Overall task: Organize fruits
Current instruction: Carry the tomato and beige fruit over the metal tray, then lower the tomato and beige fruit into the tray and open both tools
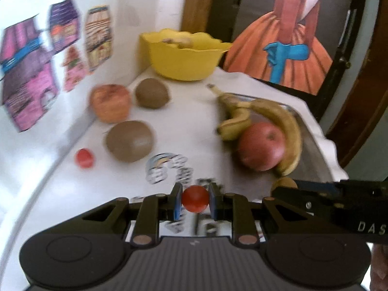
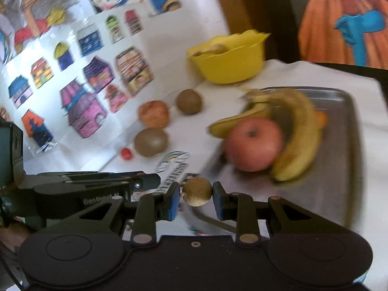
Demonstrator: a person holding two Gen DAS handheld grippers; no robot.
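Left tool (image 1: 195,199) grips a cherry tomato (image 1: 195,198); right tool (image 2: 196,195) (nearer the tray (image 2: 344,131)) grips a small brown fruit (image 2: 197,191).

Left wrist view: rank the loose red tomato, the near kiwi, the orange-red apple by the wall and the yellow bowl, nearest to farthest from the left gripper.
From the left gripper, which grips another small red tomato:
1. Loose red tomato, left, beside the wall.
2. Near kiwi, just beyond it, left of centre.
3. Orange-red apple, farther back against the wall.
4. Yellow bowl, at the far end of the table.
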